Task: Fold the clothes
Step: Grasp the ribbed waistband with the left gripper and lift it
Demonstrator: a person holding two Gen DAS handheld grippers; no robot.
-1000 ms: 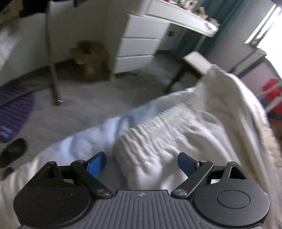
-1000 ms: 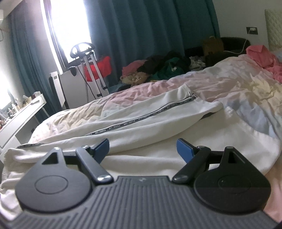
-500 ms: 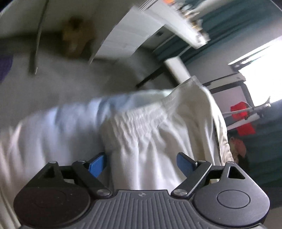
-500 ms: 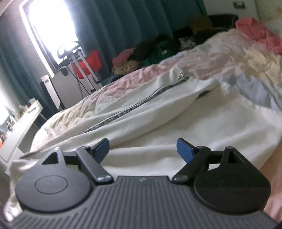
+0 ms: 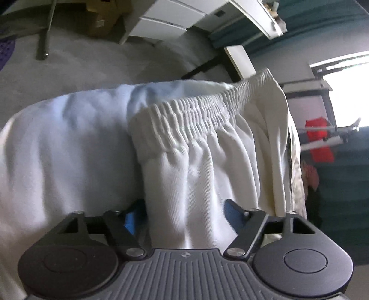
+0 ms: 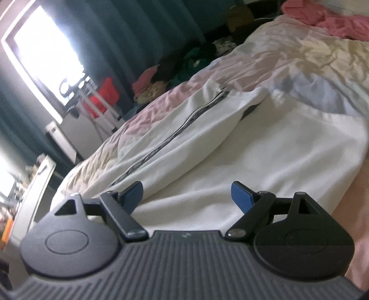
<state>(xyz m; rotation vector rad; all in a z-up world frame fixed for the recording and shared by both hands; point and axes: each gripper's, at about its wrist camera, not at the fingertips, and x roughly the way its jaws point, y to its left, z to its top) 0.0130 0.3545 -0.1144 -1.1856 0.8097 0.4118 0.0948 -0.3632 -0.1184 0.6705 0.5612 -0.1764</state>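
Note:
White trousers lie on the bed. In the left wrist view their gathered elastic waistband (image 5: 198,115) runs across the bed's edge, and the white cloth (image 5: 198,184) below it passes between the open jaws of my left gripper (image 5: 182,215). In the right wrist view the trouser legs (image 6: 230,157) stretch away, the upper one with a dark striped side band (image 6: 161,145). My right gripper (image 6: 186,193) is open just above the cloth, with fabric between its blue fingertips (image 6: 241,196).
The bed has a pale pastel sheet (image 6: 299,53), with pink clothes (image 6: 322,20) at its far end and a clothes heap (image 6: 184,67) by the teal curtains. White drawers (image 5: 166,23), a cardboard box (image 5: 103,18) and grey floor (image 5: 103,67) lie past the bed edge.
My left gripper has moved forward over the waistband end, so the cloth now lies between its jaws, and its view has rolled. My right gripper has tilted and dropped closer to the trouser legs.

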